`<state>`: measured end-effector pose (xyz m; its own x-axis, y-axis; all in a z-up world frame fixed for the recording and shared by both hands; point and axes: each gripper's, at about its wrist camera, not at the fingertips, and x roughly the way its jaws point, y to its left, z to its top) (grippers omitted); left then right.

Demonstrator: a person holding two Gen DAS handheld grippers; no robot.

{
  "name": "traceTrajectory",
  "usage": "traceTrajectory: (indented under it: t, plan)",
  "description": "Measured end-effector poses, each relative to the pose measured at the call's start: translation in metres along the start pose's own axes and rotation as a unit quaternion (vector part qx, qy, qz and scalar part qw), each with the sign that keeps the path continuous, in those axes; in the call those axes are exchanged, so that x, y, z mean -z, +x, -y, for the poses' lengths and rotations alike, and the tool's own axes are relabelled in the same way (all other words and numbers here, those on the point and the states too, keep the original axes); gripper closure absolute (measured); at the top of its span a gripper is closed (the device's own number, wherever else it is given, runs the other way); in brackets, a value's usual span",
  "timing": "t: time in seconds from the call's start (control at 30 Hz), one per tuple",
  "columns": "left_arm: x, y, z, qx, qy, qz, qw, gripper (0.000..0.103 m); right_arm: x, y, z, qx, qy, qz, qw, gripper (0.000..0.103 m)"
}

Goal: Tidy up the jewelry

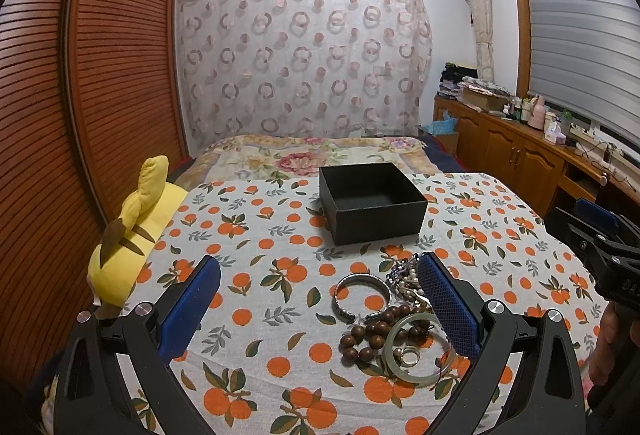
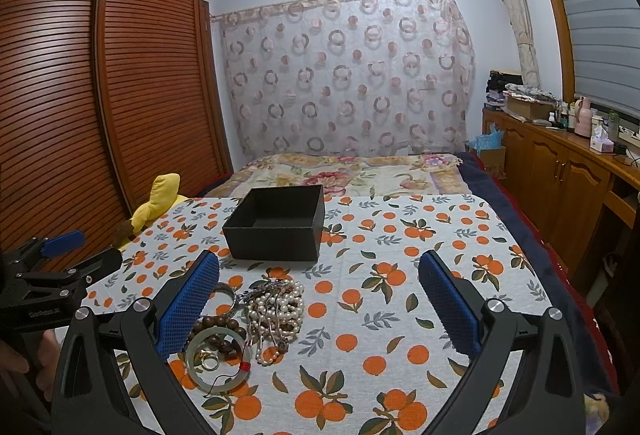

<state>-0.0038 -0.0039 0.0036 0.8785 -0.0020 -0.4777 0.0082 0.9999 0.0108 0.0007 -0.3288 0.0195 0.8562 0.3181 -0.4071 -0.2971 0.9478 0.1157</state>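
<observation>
An open black box (image 1: 372, 201) (image 2: 276, 225) stands on the orange-print cloth. In front of it lies a heap of jewelry: a silver bangle (image 1: 362, 295), brown wooden beads (image 1: 374, 333) (image 2: 218, 327), a pale green jade bangle (image 1: 420, 351) (image 2: 218, 363), a small ring (image 1: 408, 357) (image 2: 208, 359) and white pearl strands (image 2: 276, 309). My left gripper (image 1: 320, 299) is open and empty, its right finger beside the heap. My right gripper (image 2: 320, 299) is open and empty, its left finger at the heap's left edge. Each gripper shows in the other's view, the right one (image 1: 600, 235) and the left one (image 2: 52, 255).
A yellow plush toy (image 1: 132, 235) (image 2: 156, 203) lies at the cloth's left edge by the slatted wardrobe (image 1: 80, 115). A floral blanket (image 1: 312, 155) covers the bed behind the box. A wooden cabinet (image 2: 560, 175) with clutter runs along the right wall.
</observation>
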Motion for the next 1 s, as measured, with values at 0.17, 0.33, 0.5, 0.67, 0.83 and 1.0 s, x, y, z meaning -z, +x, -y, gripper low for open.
traceTrajectory:
  t: [0.17,0.33,0.5,0.67,0.83,1.0]
  plan:
    - [0.0001,-0.0007,0.0005,-0.001,0.001,0.001,1.0,0.007,-0.0003,-0.0004,0.0001,-0.001,0.0,0.001,1.0,0.002]
    - [-0.001,-0.0016,0.0008,0.0,-0.001,0.001,1.0,0.007,0.0005,0.0003,-0.001,0.0,0.0,0.001,1.0,0.002]
    - [-0.0011,-0.0019,0.0025,0.0,0.0,0.001,1.0,0.007,-0.0014,-0.0024,-0.0004,-0.001,-0.002,0.004,1.0,0.002]
    - [-0.0009,-0.0021,0.0026,0.001,0.0,0.001,1.0,0.007,-0.0024,-0.0065,-0.0052,-0.001,-0.004,0.005,1.0,0.002]
    - [-0.0007,-0.0021,0.0023,0.001,0.0,0.001,1.0,0.007,-0.0014,-0.0055,-0.0066,-0.001,-0.004,0.005,1.0,0.002]
    - [-0.0007,-0.0029,0.0029,0.001,-0.001,0.002,1.0,0.007,-0.001,-0.0052,-0.0067,-0.001,-0.004,0.005,1.0,0.002]
